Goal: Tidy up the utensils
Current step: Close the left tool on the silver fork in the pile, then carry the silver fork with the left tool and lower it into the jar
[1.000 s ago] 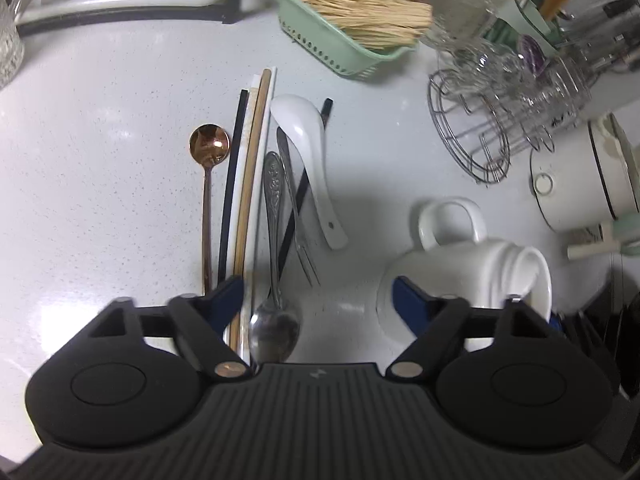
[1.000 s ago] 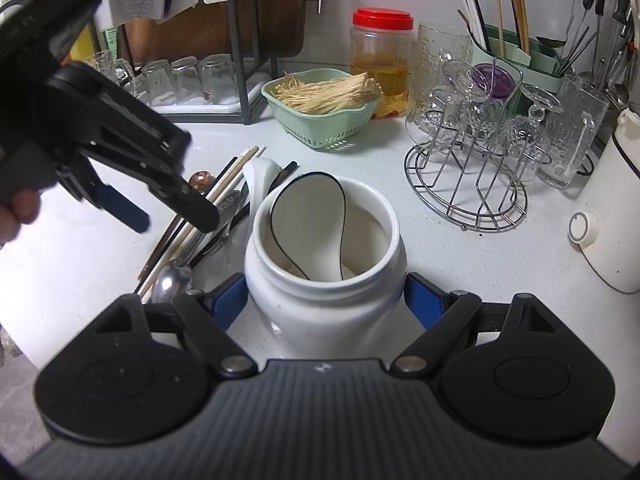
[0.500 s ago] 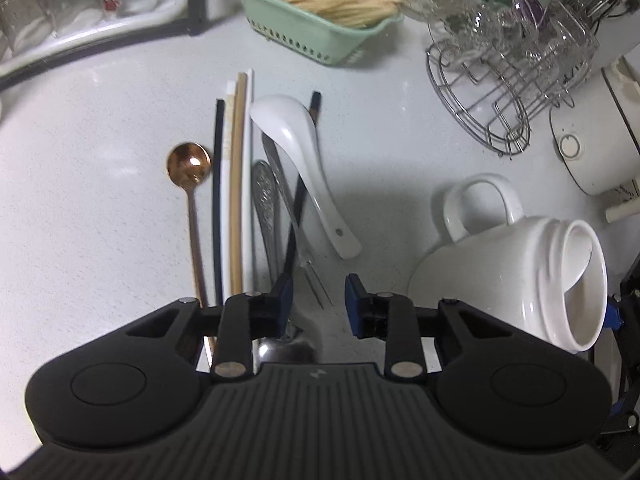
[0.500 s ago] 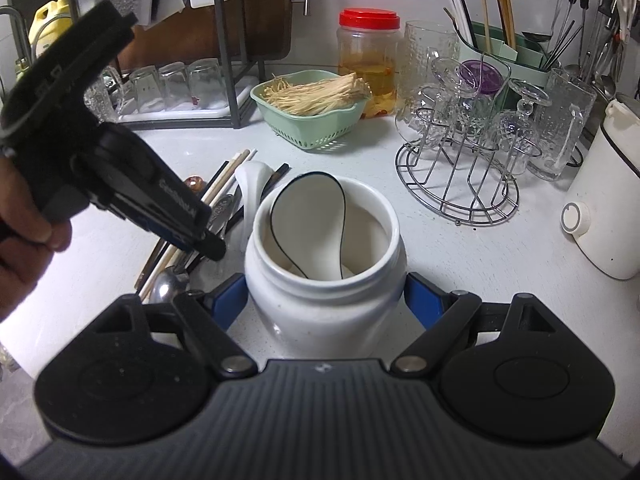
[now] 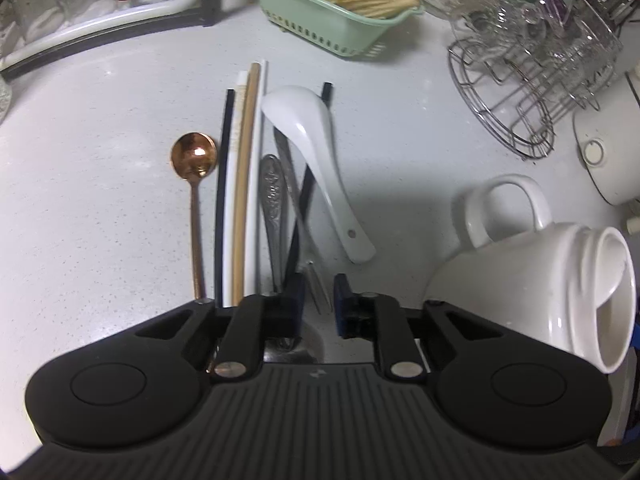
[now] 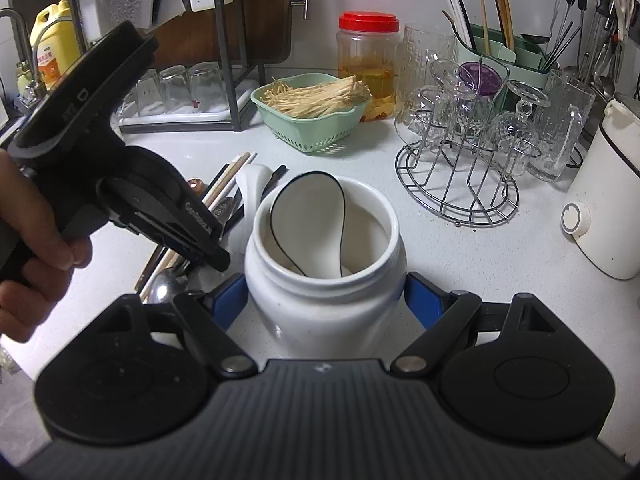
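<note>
Several utensils lie side by side on the white counter: a copper spoon point(image 5: 194, 156), pale and black chopsticks point(image 5: 240, 200), a patterned steel spoon point(image 5: 274, 200), a white ceramic spoon point(image 5: 312, 148) and a small fork point(image 5: 318, 296). My left gripper point(image 5: 320, 280) points down over their near ends. Its jaws are closing, with the fork's tines between the pads and touching them. My right gripper point(image 6: 324, 300) is shut on a white handled jar point(image 6: 324, 280), one finger on each side. A black-rimmed white spoon point(image 6: 308, 220) stands in the jar. In the left wrist view the jar point(image 5: 532, 280) sits at the right.
Behind the utensils stands a green basket point(image 5: 320, 28) of thin sticks. To the right are a wire rack of glasses point(image 6: 456, 184), a white appliance point(image 6: 608, 208) and a green utensil holder point(image 6: 504, 48). At the back are a red-lidded jar point(image 6: 368, 52) and a dish rack point(image 6: 180, 88).
The left gripper has come down onto the near ends of the utensils, and its jaws have narrowed from wide apart to close around the fork's tines. The right gripper and jar have not moved.
</note>
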Demonstrator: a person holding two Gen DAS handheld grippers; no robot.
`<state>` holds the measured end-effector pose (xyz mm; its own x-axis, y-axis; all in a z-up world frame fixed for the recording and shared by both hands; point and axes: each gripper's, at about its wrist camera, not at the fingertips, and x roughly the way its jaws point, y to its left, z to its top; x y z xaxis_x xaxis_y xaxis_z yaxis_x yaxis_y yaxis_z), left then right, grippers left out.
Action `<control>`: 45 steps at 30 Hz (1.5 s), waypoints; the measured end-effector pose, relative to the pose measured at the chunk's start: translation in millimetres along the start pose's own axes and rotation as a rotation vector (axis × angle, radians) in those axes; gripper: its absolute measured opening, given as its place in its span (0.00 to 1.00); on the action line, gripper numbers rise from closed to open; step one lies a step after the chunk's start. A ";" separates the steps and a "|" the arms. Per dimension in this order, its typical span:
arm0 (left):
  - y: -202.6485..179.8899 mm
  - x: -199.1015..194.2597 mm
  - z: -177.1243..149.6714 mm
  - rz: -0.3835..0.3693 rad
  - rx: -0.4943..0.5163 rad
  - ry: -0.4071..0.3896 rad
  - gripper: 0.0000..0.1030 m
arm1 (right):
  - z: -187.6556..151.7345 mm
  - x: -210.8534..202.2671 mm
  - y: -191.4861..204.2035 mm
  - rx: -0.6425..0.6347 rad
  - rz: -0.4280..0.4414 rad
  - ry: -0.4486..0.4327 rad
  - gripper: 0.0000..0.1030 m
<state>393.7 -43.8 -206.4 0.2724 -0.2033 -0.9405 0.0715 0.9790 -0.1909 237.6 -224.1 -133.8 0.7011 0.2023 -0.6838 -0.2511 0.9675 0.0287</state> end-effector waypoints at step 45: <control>0.6 -128.4 -39.4 -0.190 -0.199 -0.084 0.01 | -0.9 0.3 -3.7 -0.107 0.068 -0.012 0.85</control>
<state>320.9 -16.5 -96.9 0.3513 -0.3759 -0.8575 -0.0581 0.9053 -0.4207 238.2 -227.8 -134.8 0.6877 0.2690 -0.6743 -0.3674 0.9301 -0.0036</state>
